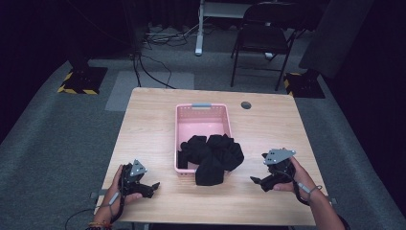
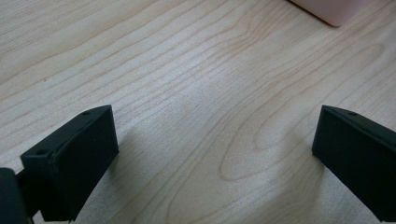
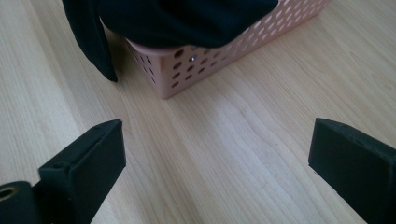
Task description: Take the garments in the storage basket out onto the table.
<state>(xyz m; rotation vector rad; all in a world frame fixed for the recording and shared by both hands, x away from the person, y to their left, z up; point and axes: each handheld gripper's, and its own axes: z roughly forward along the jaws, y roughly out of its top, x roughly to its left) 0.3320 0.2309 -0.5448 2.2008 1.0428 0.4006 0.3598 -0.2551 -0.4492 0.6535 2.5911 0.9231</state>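
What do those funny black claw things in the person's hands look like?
Each hand holds a black gripper: the left gripper and the right gripper. Each carries a grey three-cornered plate on top. Seen close, the jaws are flat matt-black blocks with small screw holes. A dark cable trails along the right wrist, and the left wrist wears a bracelet.

I've got my left gripper (image 1: pixel 154 185) low by my near left, jaws spread wide. Right gripper (image 1: pixel 255 180) mirrors it on the other side, jaws wide apart too, both pointing inward.
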